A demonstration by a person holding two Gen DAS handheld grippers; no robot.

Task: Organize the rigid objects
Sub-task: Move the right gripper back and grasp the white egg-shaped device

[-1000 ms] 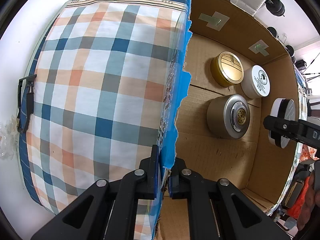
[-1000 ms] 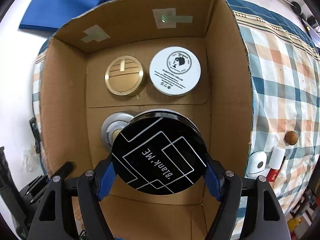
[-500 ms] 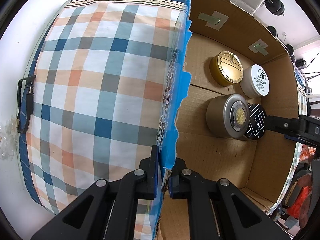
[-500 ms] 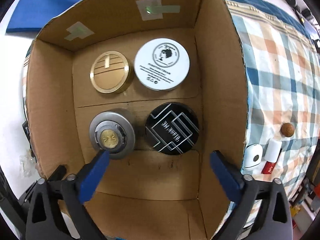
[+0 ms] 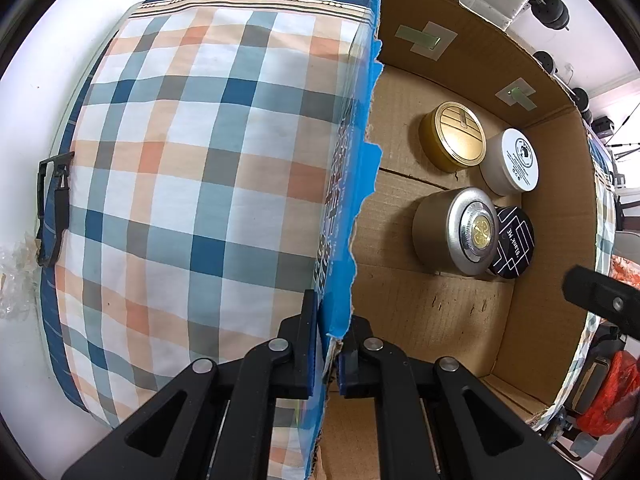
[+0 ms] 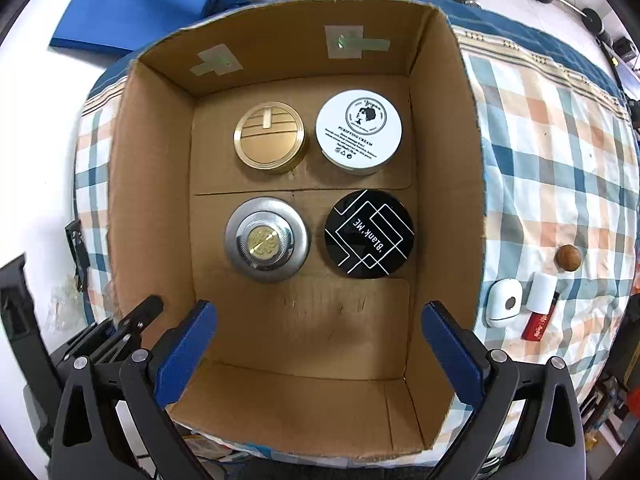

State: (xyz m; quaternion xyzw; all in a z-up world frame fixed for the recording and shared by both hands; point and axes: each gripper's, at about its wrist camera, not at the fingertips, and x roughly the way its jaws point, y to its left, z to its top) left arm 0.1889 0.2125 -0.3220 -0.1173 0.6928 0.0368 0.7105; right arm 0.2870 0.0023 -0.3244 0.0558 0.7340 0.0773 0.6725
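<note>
An open cardboard box (image 6: 152,208) stands on a plaid cloth. Inside lie a gold tin (image 6: 269,135), a white cream tin (image 6: 358,129), a silver tin (image 6: 267,239) and a black "Blank ME" tin (image 6: 369,233), set two by two. My right gripper (image 6: 318,334) is open and empty above the box's near part. My left gripper (image 5: 329,350) is shut on the box's left wall (image 5: 352,216), at its torn blue edge. The same tins show in the left wrist view: gold tin (image 5: 456,136), white tin (image 5: 516,160), silver tin (image 5: 460,232), black tin (image 5: 514,242).
On the plaid cloth (image 6: 560,160) right of the box lie a brown nut (image 6: 568,258), a small white case (image 6: 503,303) and a red-and-white tube (image 6: 540,308). A blue mat (image 6: 132,12) lies behind the box. A black buckle (image 5: 52,208) hangs at the cloth's left edge.
My right gripper set the black tin down beside the silver tin, opened, and drew back upward out of the box. My left gripper kept its hold on the box wall.
</note>
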